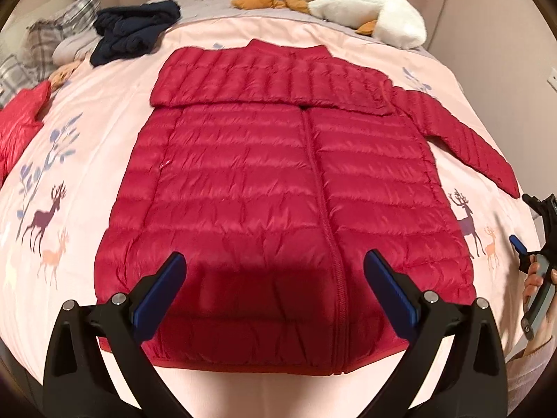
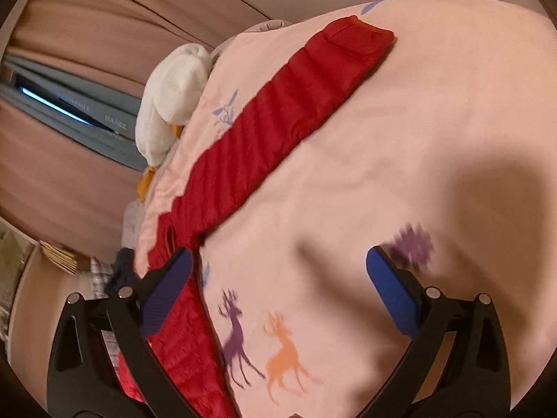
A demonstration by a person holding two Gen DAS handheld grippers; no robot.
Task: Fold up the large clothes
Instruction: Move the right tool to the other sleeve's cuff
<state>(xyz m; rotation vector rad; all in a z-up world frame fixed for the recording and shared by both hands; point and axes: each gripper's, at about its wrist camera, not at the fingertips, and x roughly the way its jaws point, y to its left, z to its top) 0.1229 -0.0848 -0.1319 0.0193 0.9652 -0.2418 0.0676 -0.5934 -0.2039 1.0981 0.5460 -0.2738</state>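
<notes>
Around the red puffer jacket (image 1: 278,181), spread flat on the pink deer-print duvet (image 1: 87,139), lie a navy garment (image 1: 135,31) and a white plush toy (image 1: 369,14). Both the left gripper (image 1: 275,271) and right gripper (image 2: 278,271) hang spread apart, empty. Its right sleeve (image 2: 278,115) lies outstretched; blur smears the deer print.

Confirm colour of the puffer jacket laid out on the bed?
Red, with horizontal quilted channels. The puffer jacket shows best in the left wrist view.

My left camera is looking down over the red jacket (image 1: 278,181) from its hem, while my right is tilting close over its outstretched sleeve (image 2: 278,118), both sharing the pink bedspread (image 1: 104,111).
</notes>
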